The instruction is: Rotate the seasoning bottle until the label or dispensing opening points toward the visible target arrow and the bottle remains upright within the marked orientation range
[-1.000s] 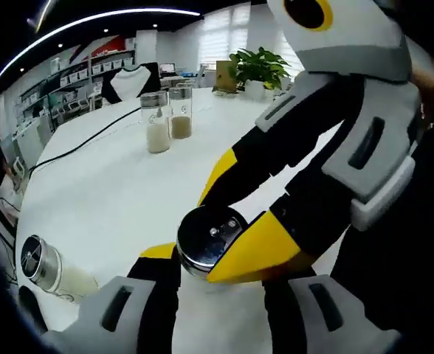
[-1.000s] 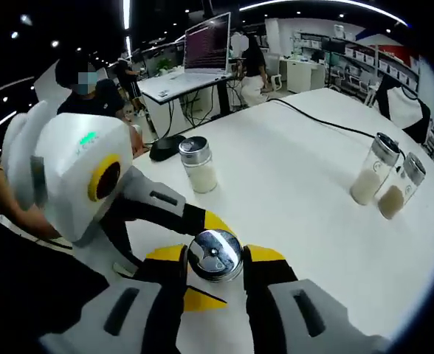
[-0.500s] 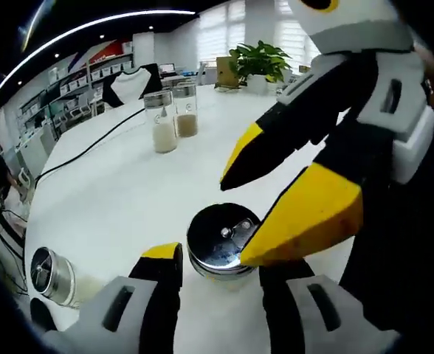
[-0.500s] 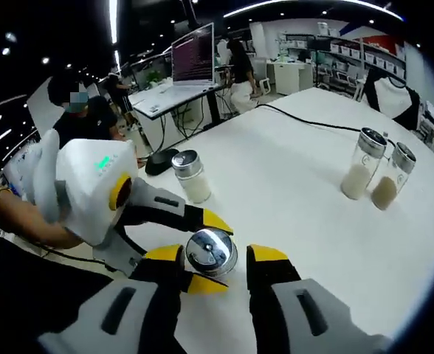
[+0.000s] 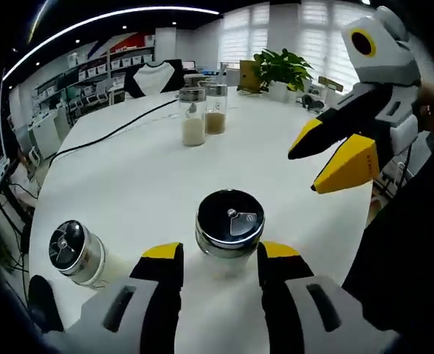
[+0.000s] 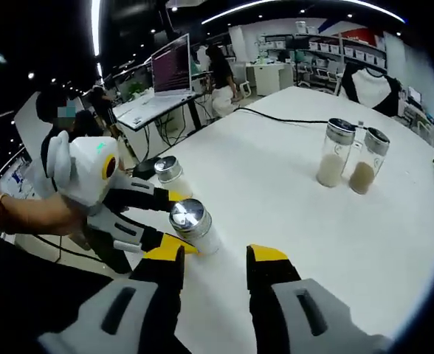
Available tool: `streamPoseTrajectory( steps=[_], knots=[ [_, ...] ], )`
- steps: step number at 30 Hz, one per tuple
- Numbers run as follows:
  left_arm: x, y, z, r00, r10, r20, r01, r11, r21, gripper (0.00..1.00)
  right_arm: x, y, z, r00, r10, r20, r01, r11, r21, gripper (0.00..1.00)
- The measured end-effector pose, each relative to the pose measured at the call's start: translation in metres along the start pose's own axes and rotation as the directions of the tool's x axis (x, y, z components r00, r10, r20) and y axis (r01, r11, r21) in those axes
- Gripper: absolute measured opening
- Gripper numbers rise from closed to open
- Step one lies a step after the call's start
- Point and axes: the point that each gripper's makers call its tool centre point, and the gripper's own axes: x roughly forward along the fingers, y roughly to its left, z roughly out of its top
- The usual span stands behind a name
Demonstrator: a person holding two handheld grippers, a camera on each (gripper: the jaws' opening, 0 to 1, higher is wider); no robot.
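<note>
From the left gripper view, I see my left gripper (image 5: 221, 258) held low over the white table (image 5: 128, 177), its yellow-tipped fingers (image 5: 162, 254) spread wide on either side of the seasoning bottle (image 5: 229, 225) without touching it. The bottle stands upright just ahead of the fingertips, near the table edge, its dark round cap facing the camera with a small flap on top. My right gripper (image 5: 333, 151) hangs in the air to the right of the bottle, well apart from it, its two yellow tips parted and holding nothing.

From the right gripper view, I see my right gripper (image 6: 215, 258) raised above the table (image 6: 291, 192), its fingers (image 6: 269, 257) wide. The seasoning bottle (image 6: 191, 223) stands just beyond its left finger, with pale powder in the lower part. The left gripper (image 6: 154, 221) reaches in from the left, a hand (image 6: 36, 217) behind it, with its fingers on either side of the bottle.

A second jar (image 5: 77, 254) with a metal cap stands to the left of the bottle, holding white powder. Two tall glass jars (image 5: 202, 114) stand side by side farther off, one part filled with white grains, the other with tan grains. A black cable (image 5: 106, 136) runs across the far table.
</note>
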Motion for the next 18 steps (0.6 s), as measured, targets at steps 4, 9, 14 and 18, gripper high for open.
streamPoseTrajectory(
  steps=[4,9,14,18],
  knots=[
    [0.008,-0.006,0.000,0.999,0.040,-0.027,-0.039,0.998,0.045,0.43,-0.004,-0.006,-0.001,1.000,-0.022,0.009,0.021,1.000,0.011,0.31],
    [0.016,0.002,0.006,0.993,0.115,-0.016,-0.115,0.993,0.009,0.39,-0.014,-0.015,-0.006,0.998,-0.053,0.017,0.053,0.998,0.036,0.31],
    [0.019,0.010,0.009,0.989,0.147,-0.007,-0.147,0.989,-0.006,0.38,-0.022,-0.023,-0.014,0.997,-0.079,0.021,0.077,0.995,0.065,0.31],
    [0.021,0.019,0.012,0.983,0.182,-0.001,-0.182,0.983,-0.033,0.38,-0.027,-0.029,-0.018,0.995,-0.097,0.022,0.095,0.992,0.082,0.31]
  ],
)
